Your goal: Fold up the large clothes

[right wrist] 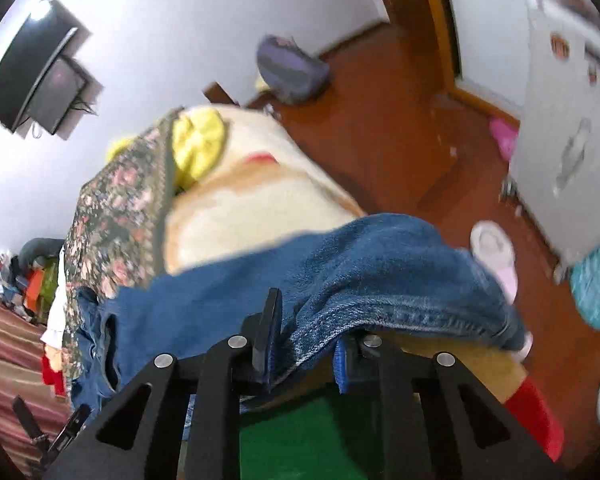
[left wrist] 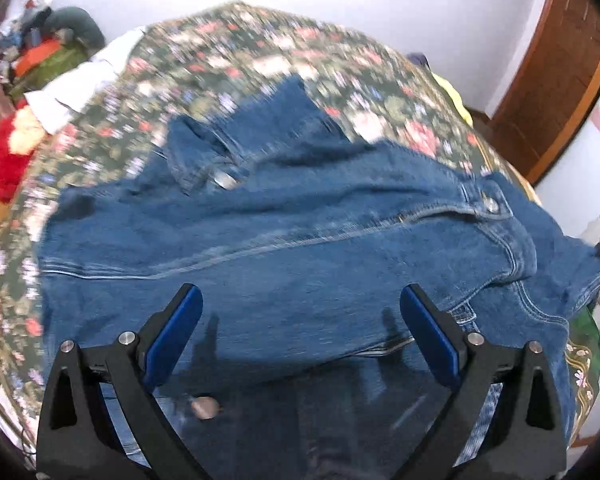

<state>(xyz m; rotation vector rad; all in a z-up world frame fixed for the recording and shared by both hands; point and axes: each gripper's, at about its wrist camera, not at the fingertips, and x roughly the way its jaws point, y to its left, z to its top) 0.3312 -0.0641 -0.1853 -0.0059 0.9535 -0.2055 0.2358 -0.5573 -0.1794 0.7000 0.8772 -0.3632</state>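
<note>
The left gripper [left wrist: 302,320] holds its blue-padded fingers [left wrist: 430,334] spread wide above the blue denim jacket [left wrist: 300,240], gripping nothing. The jacket lies spread over the floral bedspread [left wrist: 260,64]. The right gripper [right wrist: 306,338] pinches the jacket's stitched hem at the bed's edge.

Denim jacket [left wrist: 300,240] spread on a floral bedspread [left wrist: 260,60].
Blue, rumpled, metal buttons showing; one hemmed edge hangs past the bed's side, pinched and lifted.
</note>
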